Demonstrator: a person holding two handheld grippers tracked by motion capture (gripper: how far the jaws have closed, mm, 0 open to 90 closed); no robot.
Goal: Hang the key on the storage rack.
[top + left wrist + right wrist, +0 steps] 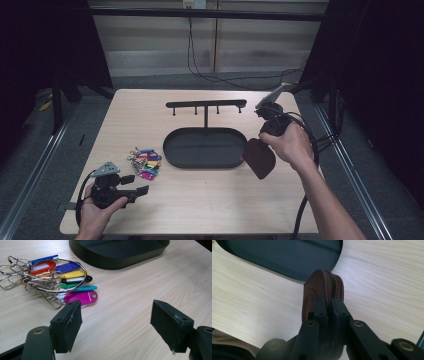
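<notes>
A brown zipped pouch (259, 157) hangs above the table just right of the black oval tray (172, 152). My right gripper (330, 305) is shut on its edge, and the pouch (322, 288) with its zipper points down toward the tray rim (294, 273). A bunch of coloured key tags on metal rings (145, 161) lies left of the tray. My left gripper (138, 185) rests low at the front left, open, with the key tags (62, 280) just beyond its jaws and nothing between them (116, 322).
A black hook rack (206, 105) stands on a post behind the tray. Bare wood table (210, 200) stretches along the front. Cables trail off the right edge, and dark curtains flank both sides.
</notes>
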